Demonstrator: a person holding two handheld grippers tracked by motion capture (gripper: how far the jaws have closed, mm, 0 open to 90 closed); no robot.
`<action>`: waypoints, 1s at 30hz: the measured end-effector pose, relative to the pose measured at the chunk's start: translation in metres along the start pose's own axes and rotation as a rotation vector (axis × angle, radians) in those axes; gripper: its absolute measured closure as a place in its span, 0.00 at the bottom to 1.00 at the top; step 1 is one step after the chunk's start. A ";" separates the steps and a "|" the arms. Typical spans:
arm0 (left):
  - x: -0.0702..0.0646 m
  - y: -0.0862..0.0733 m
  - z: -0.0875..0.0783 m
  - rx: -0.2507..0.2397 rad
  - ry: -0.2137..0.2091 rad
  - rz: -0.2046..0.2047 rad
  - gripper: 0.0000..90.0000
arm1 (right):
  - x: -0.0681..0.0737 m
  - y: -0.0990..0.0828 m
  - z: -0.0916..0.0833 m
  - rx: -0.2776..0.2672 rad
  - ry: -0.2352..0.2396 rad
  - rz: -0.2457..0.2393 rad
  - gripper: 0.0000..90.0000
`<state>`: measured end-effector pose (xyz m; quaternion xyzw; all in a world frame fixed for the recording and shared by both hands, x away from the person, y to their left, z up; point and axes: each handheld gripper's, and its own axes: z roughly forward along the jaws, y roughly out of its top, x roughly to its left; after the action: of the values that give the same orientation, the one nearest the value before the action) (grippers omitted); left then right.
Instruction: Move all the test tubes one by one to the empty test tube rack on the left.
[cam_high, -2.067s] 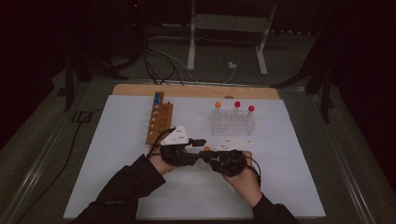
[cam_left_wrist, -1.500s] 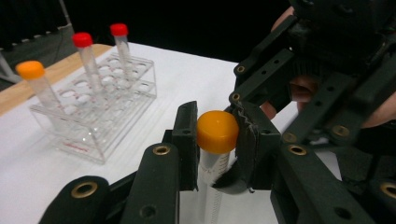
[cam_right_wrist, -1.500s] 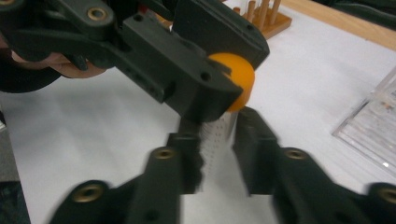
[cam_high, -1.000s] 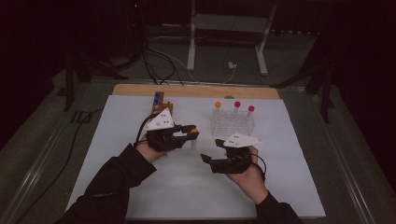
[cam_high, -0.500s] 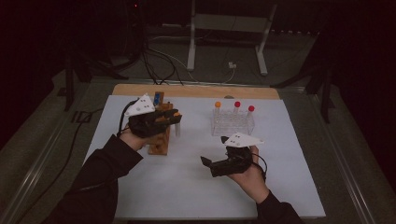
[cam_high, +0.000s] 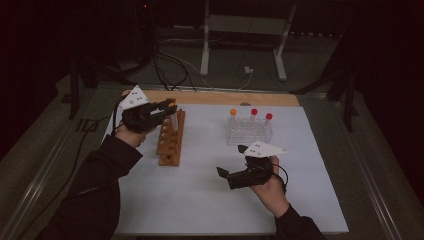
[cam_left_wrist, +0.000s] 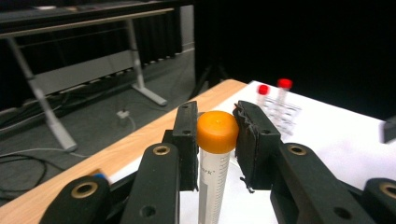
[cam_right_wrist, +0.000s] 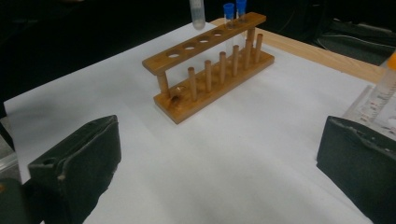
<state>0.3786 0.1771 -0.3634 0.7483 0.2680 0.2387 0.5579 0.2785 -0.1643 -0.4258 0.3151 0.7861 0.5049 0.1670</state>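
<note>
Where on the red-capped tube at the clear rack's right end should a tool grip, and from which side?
Judging by its upright pose, grip the red-capped tube just under the cap, coming from above: that part stands free of the clear rack, whose wall surrounds the lower body.

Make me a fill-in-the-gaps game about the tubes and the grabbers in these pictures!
1. The tube in the left gripper has a cap coloured ____.
2. The tubes already standing in the wooden rack have caps coloured ____.
3. The right gripper has jaws that are ____, with nothing between them.
4. The clear rack holds ____ tubes.

Missing words: orange; blue; open; three
</note>
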 end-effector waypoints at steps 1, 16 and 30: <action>0.003 0.000 0.000 -0.001 0.009 -0.005 0.80 | 0.000 0.000 0.000 -0.003 0.001 0.001 0.00; 0.036 -0.018 0.016 -0.003 0.158 -0.066 0.80 | -0.002 -0.001 -0.001 -0.002 0.011 -0.002 0.00; 0.047 -0.047 0.035 0.036 0.201 -0.120 0.80 | -0.004 -0.001 -0.003 -0.002 0.020 0.007 0.00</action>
<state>0.4301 0.1948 -0.4150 0.7129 0.3714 0.2739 0.5281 0.2795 -0.1695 -0.4256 0.3129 0.7860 0.5094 0.1577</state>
